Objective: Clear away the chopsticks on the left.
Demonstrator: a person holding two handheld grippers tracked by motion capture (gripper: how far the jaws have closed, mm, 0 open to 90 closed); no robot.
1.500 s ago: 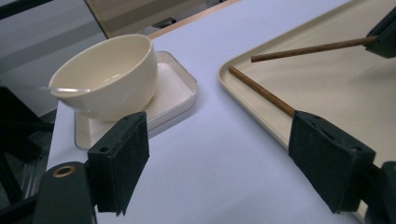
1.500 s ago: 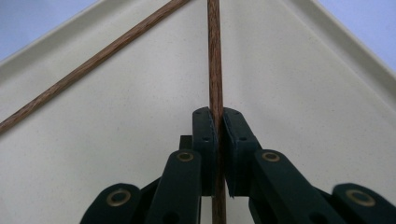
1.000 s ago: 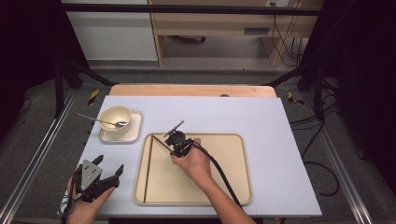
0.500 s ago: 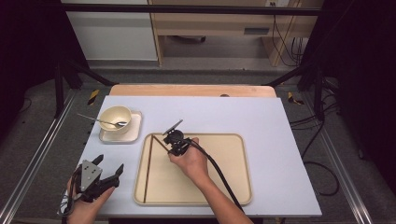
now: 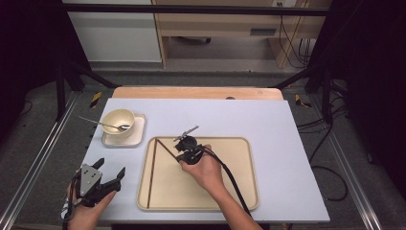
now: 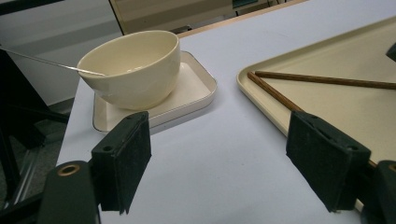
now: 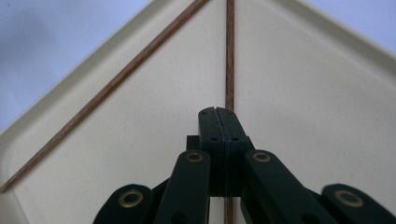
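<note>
From the high view, your right hand-held gripper (image 5: 183,146) sits over the far left part of the shallow cream rectangular plastic tray (image 5: 239,191), jaws pinched together on one thin brown wooden chopstick (image 5: 168,148) that runs diagonally from the tray's far left corner; the jaws have just been closing, and the grip looks meant to drag or lift that stick. The second brown wooden chopstick (image 5: 152,175) lies along the tray's left inner wall, the two meeting at the corner like a wedge. Your left hand-held gripper (image 5: 106,179) rests at the near left edge of the pale blue-grey counter (image 5: 268,124), jaws spread and empty, probably parked out of the way. Well apart at the far left, a round cream ceramic bowl (image 5: 118,122) sits in a small cream square dish (image 5: 136,136), with a slim metal spoon (image 5: 93,122) leaning out over its rim. In the left gripper view, the wide-apart black pads (image 6: 123,158) frame bare counter, with the bowl (image 6: 135,65) ahead and both sticks (image 6: 273,91) inside the tray's rim, so nothing is within reach of a grasp. In the right gripper view, the jaws meet flush on the straight-running chopstick (image 7: 229,60), which passes under them; the other stick (image 7: 116,79) slants away along the wall, untouched.
</note>
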